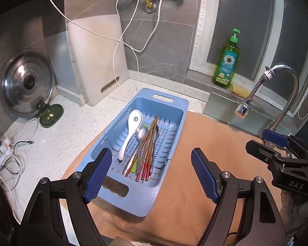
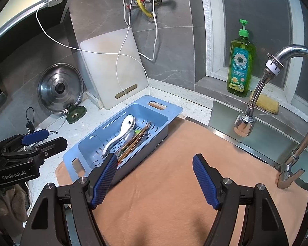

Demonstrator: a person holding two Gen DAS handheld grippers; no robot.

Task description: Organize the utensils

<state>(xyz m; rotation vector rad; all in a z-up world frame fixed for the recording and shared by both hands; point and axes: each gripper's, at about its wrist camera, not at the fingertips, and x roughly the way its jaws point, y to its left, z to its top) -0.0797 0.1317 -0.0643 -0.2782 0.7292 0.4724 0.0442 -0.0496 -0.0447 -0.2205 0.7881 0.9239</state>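
A light blue slotted basket (image 1: 164,104) (image 2: 152,110) lies partly on an orange cloth (image 1: 195,205) (image 2: 174,205). Inside it are a white ceramic spoon (image 1: 131,127) (image 2: 123,129), a metal spoon (image 1: 141,133), several red-tipped wooden chopsticks (image 1: 148,149) (image 2: 137,138) and other metal utensils. My left gripper (image 1: 152,174) (image 2: 47,140) hovers open just short of the basket's near end, its pads holding nothing. My right gripper (image 2: 155,178) (image 1: 264,143) is open over the cloth, to the right of the basket, also with nothing in it.
A white cutting board (image 1: 98,57) and a steel pot lid (image 1: 26,84) on a green stand lean on the back wall. White cables (image 1: 125,94) hang down near the basket. A green soap bottle (image 2: 240,69), yellow sponge (image 2: 264,102), faucet (image 2: 254,100) and sink stand right.
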